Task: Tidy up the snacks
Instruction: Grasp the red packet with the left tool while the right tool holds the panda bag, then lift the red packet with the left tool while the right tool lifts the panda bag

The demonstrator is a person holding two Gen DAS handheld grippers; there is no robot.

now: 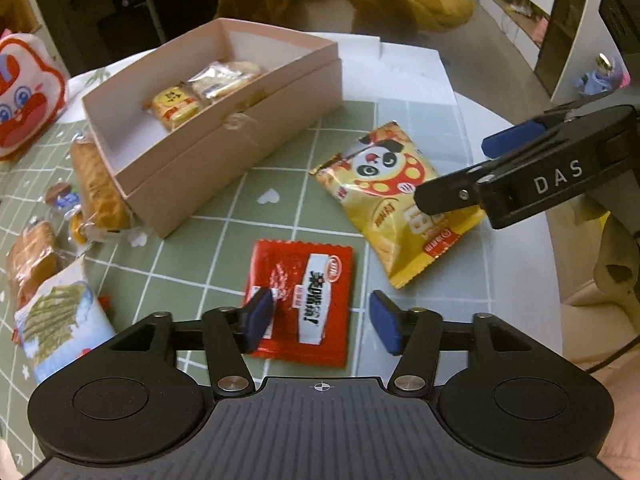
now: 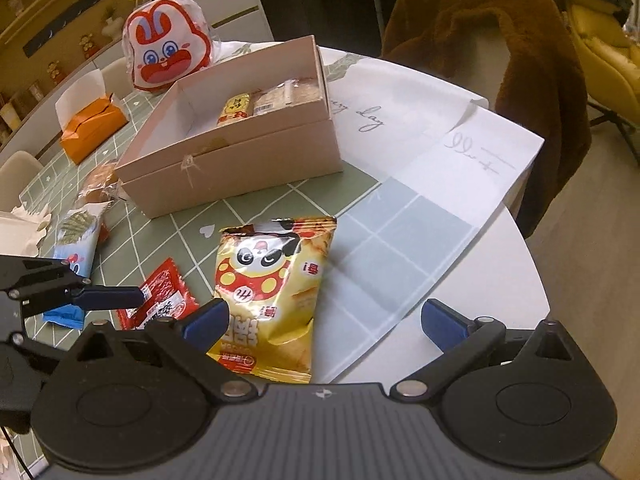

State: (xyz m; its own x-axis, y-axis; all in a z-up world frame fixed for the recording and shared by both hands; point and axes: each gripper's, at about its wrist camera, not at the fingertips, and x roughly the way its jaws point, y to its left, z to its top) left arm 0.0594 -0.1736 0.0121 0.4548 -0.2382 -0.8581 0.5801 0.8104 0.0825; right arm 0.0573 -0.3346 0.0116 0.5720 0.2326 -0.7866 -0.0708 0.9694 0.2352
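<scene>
Left gripper [image 1: 322,320] fingers spread over flat glossy red sachet [image 1: 301,302]; right gripper [image 2: 324,322] fingers spread over puffy crinkled yellow bag [image 2: 272,300].

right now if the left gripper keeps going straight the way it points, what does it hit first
Probably the flat red foil snack packet lying on the green checked tablecloth, between the left gripper's open fingers; depth is unclear.
</scene>
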